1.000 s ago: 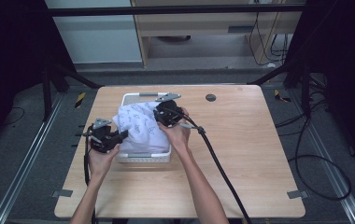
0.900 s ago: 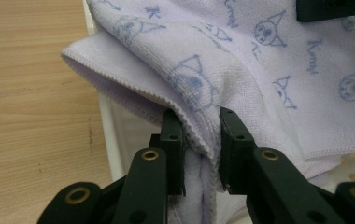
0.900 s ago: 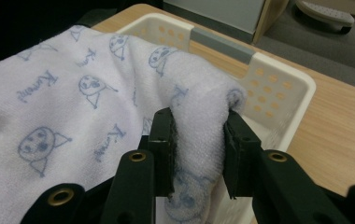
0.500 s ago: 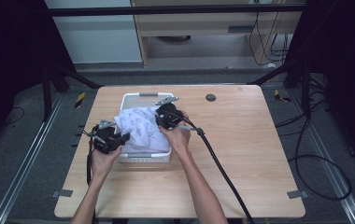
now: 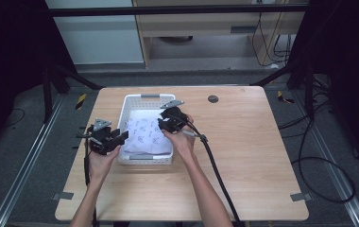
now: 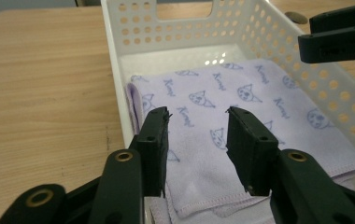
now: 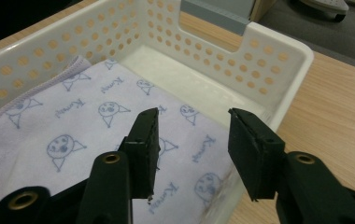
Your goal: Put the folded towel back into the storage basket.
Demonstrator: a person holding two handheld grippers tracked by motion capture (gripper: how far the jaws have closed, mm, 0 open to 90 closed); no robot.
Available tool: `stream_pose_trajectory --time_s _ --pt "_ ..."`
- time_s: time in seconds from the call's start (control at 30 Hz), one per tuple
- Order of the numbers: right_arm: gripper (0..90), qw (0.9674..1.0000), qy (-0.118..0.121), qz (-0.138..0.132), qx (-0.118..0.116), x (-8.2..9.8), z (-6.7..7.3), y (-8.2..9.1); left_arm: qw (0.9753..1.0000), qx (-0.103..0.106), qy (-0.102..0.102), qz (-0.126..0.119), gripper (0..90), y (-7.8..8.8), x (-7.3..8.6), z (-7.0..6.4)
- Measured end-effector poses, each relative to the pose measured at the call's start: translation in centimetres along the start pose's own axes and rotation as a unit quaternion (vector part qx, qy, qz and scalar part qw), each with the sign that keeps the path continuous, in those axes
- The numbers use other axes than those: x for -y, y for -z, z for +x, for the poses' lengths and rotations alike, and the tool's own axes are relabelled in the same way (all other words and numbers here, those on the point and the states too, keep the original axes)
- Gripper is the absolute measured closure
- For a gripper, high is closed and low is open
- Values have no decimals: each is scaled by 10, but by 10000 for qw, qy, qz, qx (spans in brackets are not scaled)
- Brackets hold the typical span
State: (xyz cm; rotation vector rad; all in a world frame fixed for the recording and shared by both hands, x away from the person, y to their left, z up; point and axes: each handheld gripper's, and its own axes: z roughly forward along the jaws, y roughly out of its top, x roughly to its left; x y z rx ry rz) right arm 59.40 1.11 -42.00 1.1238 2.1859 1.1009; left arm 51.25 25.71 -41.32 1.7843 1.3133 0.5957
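The left gripper (image 6: 196, 135) has just let go. Its two black jaws have been opening, and now they stand apart with nothing pinched between them. The right gripper (image 7: 192, 140) has done the same, and its jaws are spread too, with only air in the gap. A second ago both grippers held the cloth (image 5: 147, 135) up in a bunched heap over the basket (image 5: 142, 98). Now the cloth lies flat and folded inside the basket, filling the near part of it (it is pale purple with little cat faces on it). In the left gripper view a folded edge sits under the jaws, close to the basket's side wall.

So the cloth looks put away. I think the job of laying it in the basket is about done, and the hands only need to lift clear. The left gripper hangs by the basket's left wall and the right gripper by its right wall, both very near the cloth.

The basket is white with round holes in its sides and stands on a wooden table (image 5: 262, 156). A small dark round spot (image 5: 212, 99) sits on the table beyond the basket. A black cable (image 5: 215, 170) trails back along the table from the right gripper. Around the table the floor is grey, with metal rails and loose wires on it, and the room is dark at the sides.
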Motion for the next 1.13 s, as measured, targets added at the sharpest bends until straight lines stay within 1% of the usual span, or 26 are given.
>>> stream_pose_trajectory --time_s 0.07,0.13,0.2,0.33,0.4,0.43,0.53,0.63,0.73,0.8,0.83,1.0,1.13 --pt "472 9999 -40 -88 -49 1 -1 5 10000 10 -25 -71 540 3 -1 -1" --pt "424 9998 4 -185 -94 3 -2 15 9999 18 -69 -129 508 7 -1 -2" --pt "381 9996 21 -225 -155 4 -3 22 9998 37 -75 -167 495 9 -1 -4" --pt "323 9994 101 -228 -245 9 -6 36 9996 155 -124 -222 441 14 2 -9" --pt "290 9992 111 -191 -331 13 -9 43 9993 196 -191 -258 413 16 4 -12" --pt "271 9992 139 -141 -358 17 -11 49 9992 211 -213 -264 391 16 5 -13" --pt "250 9991 193 -157 -351 25 -16 61 9989 251 -284 -287 362 20 10 -16" --pt "221 9989 146 -152 -409 36 -25 78 9986 287 -323 -316 335 24 14 -18" --pt "201 9990 117 -176 -386 48 -35 93 9982 342 -363 -332 312 30 19 -19" --pt "192 9991 129 -207 -341 55 -40 102 9979 348 -436 -315 304 33 24 -21" --pt "187 9992 113 -230 -315 61 -45 109 9979 345 -460 -307 297 34 26 -21" --pt "174 9994 -6 -227 -267 84 -62 127 9976 442 -466 -268 282 37 34 -21" --pt "164 9997 -70 -193 -152 107 -77 142 9968 450 -596 -267 277 42 41 -24"
